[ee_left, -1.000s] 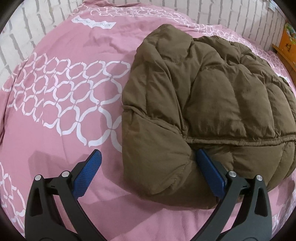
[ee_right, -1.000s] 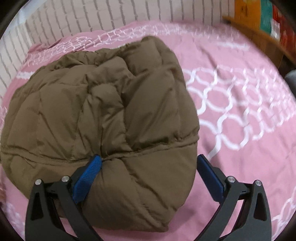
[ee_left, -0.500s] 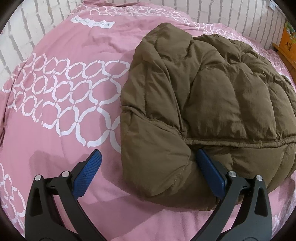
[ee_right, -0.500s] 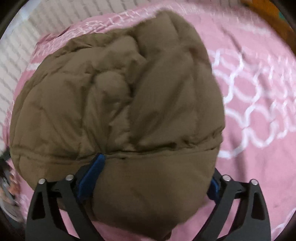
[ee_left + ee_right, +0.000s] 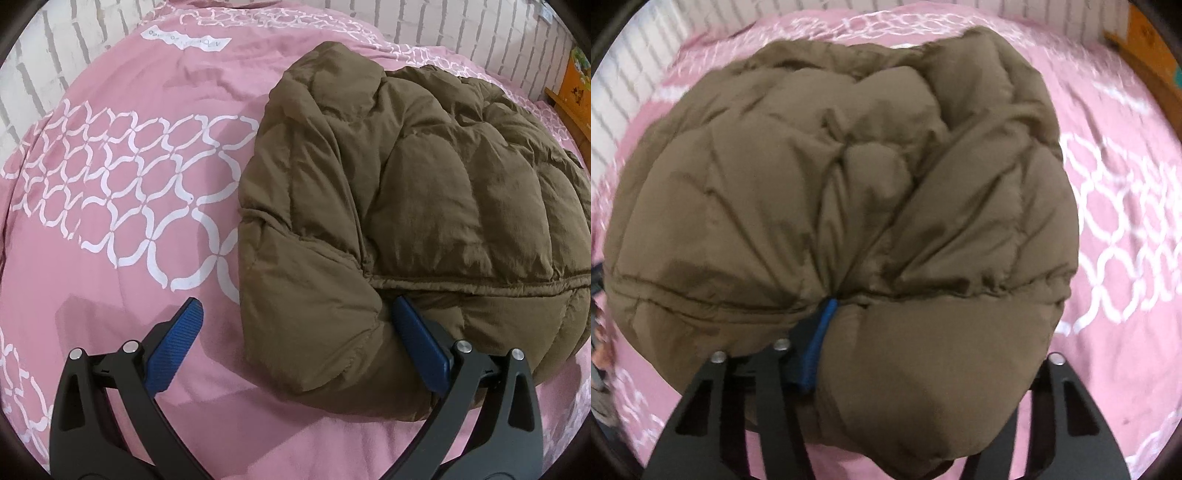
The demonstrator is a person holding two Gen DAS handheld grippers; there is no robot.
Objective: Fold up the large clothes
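Observation:
A brown quilted puffer jacket (image 5: 424,206) lies bunched and folded on the pink bedspread (image 5: 110,258). My left gripper (image 5: 295,325) is open around the jacket's near left corner; its right blue pad (image 5: 417,343) touches the fabric, its left pad (image 5: 173,343) is over bare bedspread. In the right wrist view the jacket (image 5: 849,206) fills the frame. My right gripper (image 5: 916,350) has closed on the jacket's near right corner: the left blue pad (image 5: 816,343) presses into a seam fold, and the right finger is hidden under the fabric.
The bedspread (image 5: 1126,221) has a white lattice pattern. A white brick-pattern wall (image 5: 443,26) runs behind the bed. A wooden shelf with an orange box (image 5: 574,88) stands at the far right.
My right gripper has pushed forward onto the jacket's corner and its fingers have narrowed around the fabric, which now bulges over them. My left gripper has stayed open in the same place.

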